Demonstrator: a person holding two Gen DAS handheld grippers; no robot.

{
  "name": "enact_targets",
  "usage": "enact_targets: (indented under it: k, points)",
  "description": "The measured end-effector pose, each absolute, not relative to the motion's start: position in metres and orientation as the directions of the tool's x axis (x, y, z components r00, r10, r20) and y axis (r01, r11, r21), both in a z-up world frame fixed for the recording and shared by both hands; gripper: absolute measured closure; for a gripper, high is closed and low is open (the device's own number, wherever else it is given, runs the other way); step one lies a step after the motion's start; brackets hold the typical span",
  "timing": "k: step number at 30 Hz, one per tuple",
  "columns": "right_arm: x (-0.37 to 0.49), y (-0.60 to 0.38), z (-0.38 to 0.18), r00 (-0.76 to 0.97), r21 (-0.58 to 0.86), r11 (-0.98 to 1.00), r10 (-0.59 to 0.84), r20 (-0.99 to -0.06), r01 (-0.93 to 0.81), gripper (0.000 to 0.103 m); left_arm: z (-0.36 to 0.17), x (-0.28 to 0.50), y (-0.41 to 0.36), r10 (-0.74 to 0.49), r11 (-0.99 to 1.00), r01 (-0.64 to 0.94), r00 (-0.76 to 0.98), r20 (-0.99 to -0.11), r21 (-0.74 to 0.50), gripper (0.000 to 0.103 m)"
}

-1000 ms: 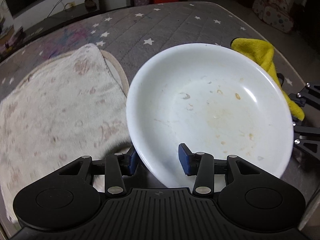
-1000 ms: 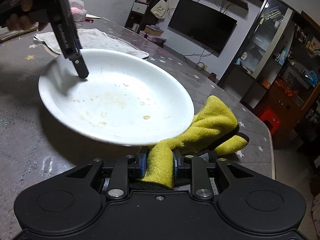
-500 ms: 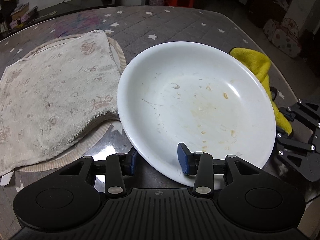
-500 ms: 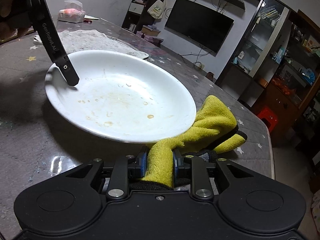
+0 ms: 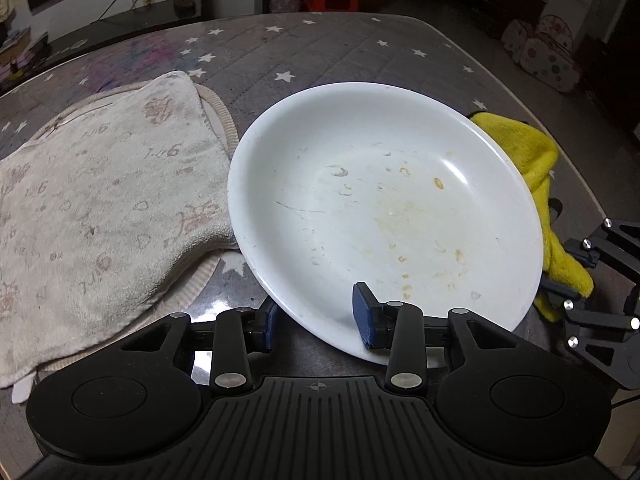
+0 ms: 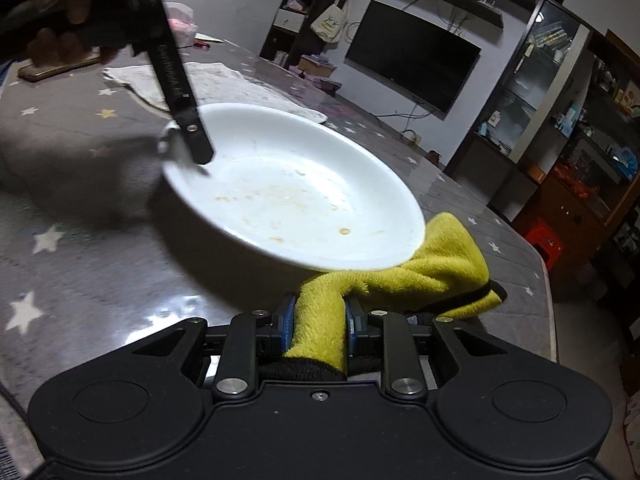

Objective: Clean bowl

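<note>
We grip the near rim of the shallow white ceramic bowl [image 5: 384, 208] in our left gripper [image 5: 320, 320], tilting it above the table. Behind its far edge, our right gripper [image 6: 320, 320] pinches the yellow fleece cloth [image 6: 420, 272]. Left of the bowl lies a beige patterned towel [image 5: 100, 208].

The bowl [image 6: 292, 204] hides part of the yellow cloth [image 6: 436, 268] beneath its right rim, and its near-left rim is smeared by motion blur. The hand [image 6: 60, 36] at far left is blurred and cut by the frame edge (fingers indistinct). The beige towel [image 5: 100, 216] runs off the left edge.
</note>
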State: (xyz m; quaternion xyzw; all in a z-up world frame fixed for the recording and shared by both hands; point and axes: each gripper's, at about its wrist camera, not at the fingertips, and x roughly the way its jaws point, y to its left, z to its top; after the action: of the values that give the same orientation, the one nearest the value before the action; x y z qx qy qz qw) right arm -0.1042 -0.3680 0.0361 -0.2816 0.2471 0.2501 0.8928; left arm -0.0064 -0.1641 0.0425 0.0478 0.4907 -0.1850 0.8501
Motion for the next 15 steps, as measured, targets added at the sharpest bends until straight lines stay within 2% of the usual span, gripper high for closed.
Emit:
enact_targets:
  k: [15]
  points:
    - [-0.123, -0.357, 0.042, 0.722, -0.366, 0.676, 0.365, -0.588, -0.640, 0.077, 0.043, 0.002, -0.156, -0.251, 0.887, 0.461, 0.418, -0.873, -0.034, 0.062]
